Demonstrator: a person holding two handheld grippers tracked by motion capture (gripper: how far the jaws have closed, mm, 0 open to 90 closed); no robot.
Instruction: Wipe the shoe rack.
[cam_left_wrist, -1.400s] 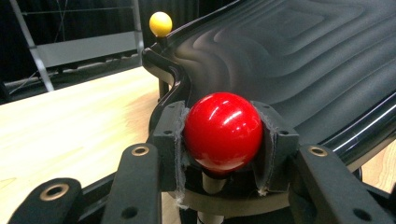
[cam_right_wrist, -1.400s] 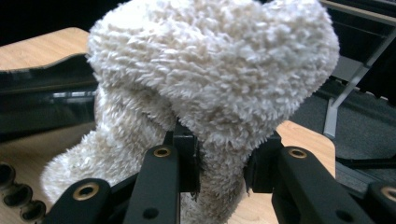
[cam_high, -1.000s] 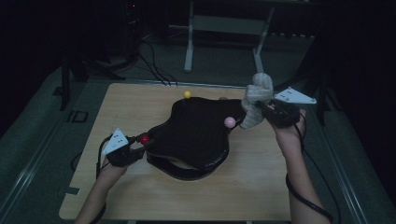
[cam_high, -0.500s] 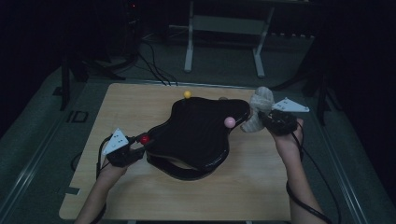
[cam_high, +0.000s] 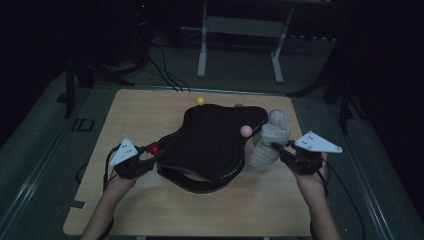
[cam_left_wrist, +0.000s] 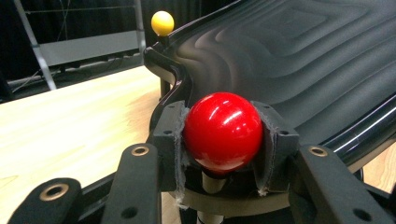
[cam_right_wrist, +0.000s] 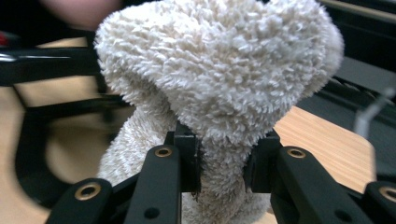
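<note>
Fluffy white towel (cam_high: 269, 138) clenched in my right gripper (cam_high: 286, 151) beside the black tray's (cam_high: 212, 142) right edge, my left gripper (cam_high: 150, 156) grasping its red knob (cam_left_wrist: 222, 131).

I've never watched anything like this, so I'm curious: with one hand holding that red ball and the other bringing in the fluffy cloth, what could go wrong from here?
1. The left gripper clamps only the round red ball; its smooth surface could slip out, and the black tray might shift.
2. The right gripper pinches just a narrow fold of the cloth, so rubbing could tug it loose.
3. The cloth hangs close to the pink ball and might snag on it.
</note>
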